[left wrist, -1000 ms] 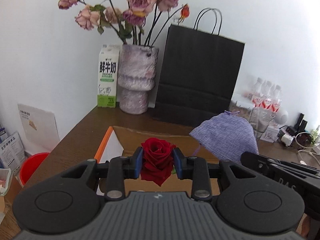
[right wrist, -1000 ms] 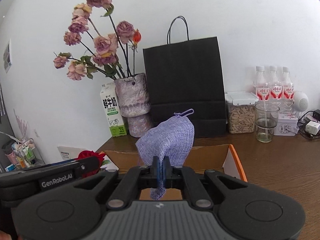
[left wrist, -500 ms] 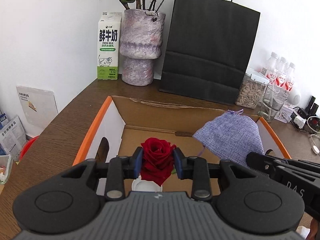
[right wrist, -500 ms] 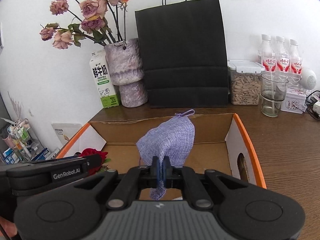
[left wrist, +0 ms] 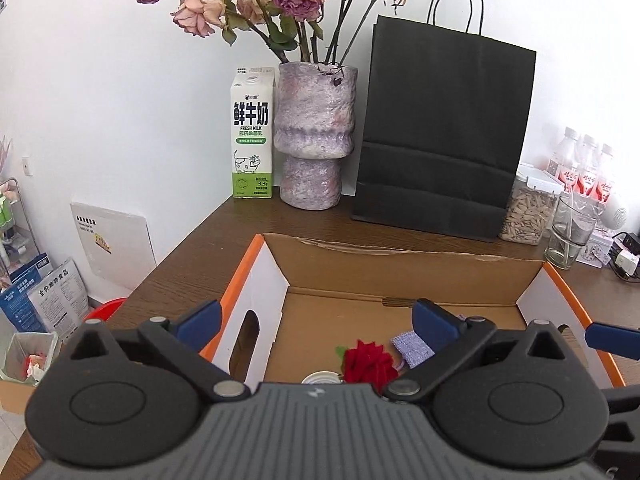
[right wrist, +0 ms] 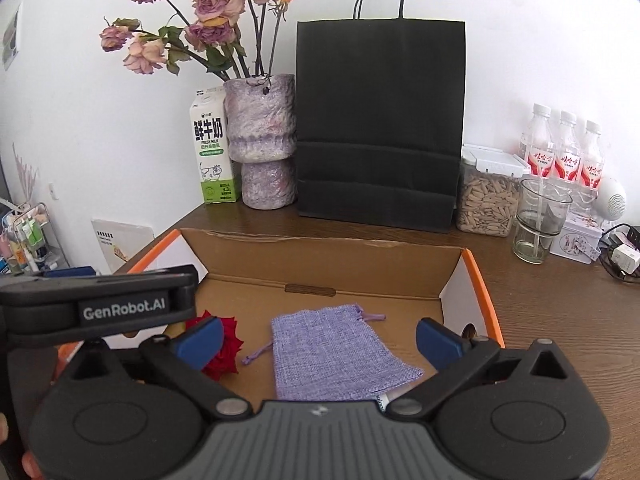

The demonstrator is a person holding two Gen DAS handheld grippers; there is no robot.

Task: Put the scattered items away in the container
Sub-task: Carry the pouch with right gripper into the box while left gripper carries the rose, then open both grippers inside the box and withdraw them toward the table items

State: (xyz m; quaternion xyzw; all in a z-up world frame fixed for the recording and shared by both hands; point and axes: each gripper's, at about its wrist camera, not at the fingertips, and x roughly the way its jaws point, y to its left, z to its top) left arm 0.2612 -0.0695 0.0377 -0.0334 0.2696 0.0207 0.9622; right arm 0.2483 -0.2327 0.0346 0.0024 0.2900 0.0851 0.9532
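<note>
Left wrist view looks down past the left tongs (left wrist: pixel 316 324), whose blue pads stand wide apart with nothing between them; they have just been opening. Below them an open cardboard box (left wrist: pixel 400 268) with orange rims sits on the brown tabletop (left wrist: pixel 200 248). A red rose head (left wrist: pixel 366 366) lies on the box floor at its near left, with a small white round lid (left wrist: pixel 322 378) just beside it and a corner of a lilac drawstring pouch (left wrist: pixel 412 346) to its right.

Right wrist view shows the right tongs (right wrist: pixel 318 338) likewise spread wide and empty, having just been opening. The pouch (right wrist: pixel 336 354) lies flat on the box floor, its cords trailing, with the rose head (right wrist: pixel 224 350) near its left. Along the far wall stand a milk carton (right wrist: pixel 212 152), a vase of dried roses (right wrist: pixel 262 140) and a black paper bag (right wrist: pixel 380 120).
</note>
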